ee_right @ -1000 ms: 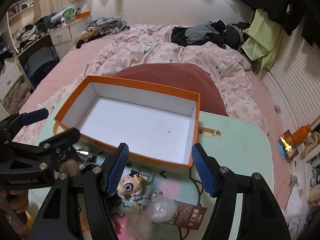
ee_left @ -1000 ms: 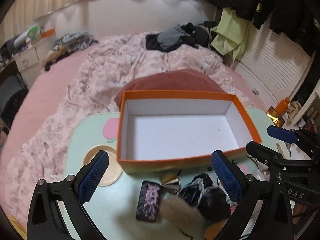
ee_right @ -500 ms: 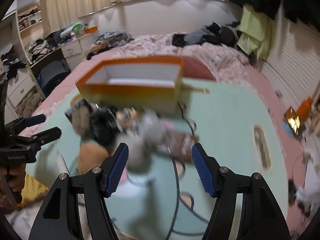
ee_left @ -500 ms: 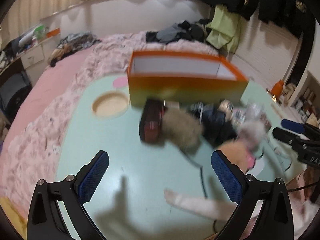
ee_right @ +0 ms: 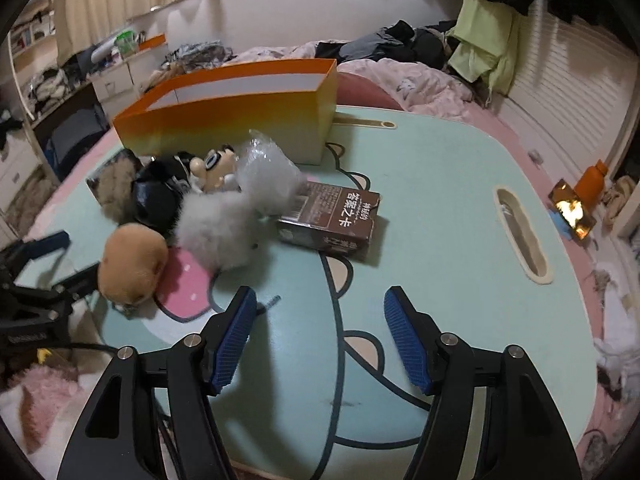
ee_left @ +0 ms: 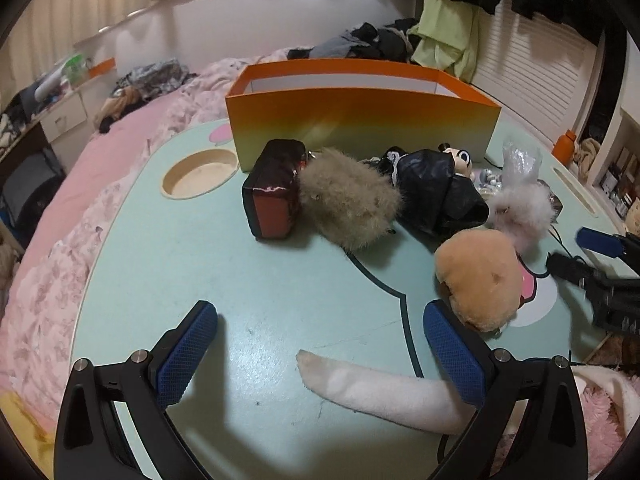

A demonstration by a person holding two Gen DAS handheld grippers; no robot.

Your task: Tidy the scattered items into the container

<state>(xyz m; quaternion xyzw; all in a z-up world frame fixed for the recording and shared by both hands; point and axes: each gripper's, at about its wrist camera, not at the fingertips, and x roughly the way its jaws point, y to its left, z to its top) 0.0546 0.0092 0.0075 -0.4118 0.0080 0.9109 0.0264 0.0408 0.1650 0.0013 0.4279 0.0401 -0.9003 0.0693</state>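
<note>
Scattered plush toys (ee_left: 350, 198) and a brown carton (ee_right: 332, 220) lie just before the orange box (ee_left: 360, 120) — left gripper (ee_left: 320, 350) spread empty, right gripper (ee_right: 320, 336) opening, nothing between its jaws.

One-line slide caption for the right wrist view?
Right gripper, jaws opening on nothing, over the table; plush toys and brown box lie outside the orange box.

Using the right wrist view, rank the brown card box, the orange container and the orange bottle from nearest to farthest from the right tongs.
1. Brown card box: on the table, just ahead of the right tongs.
2. Orange container: behind the box, left of centre.
3. Orange bottle: off the table, far right.
</note>
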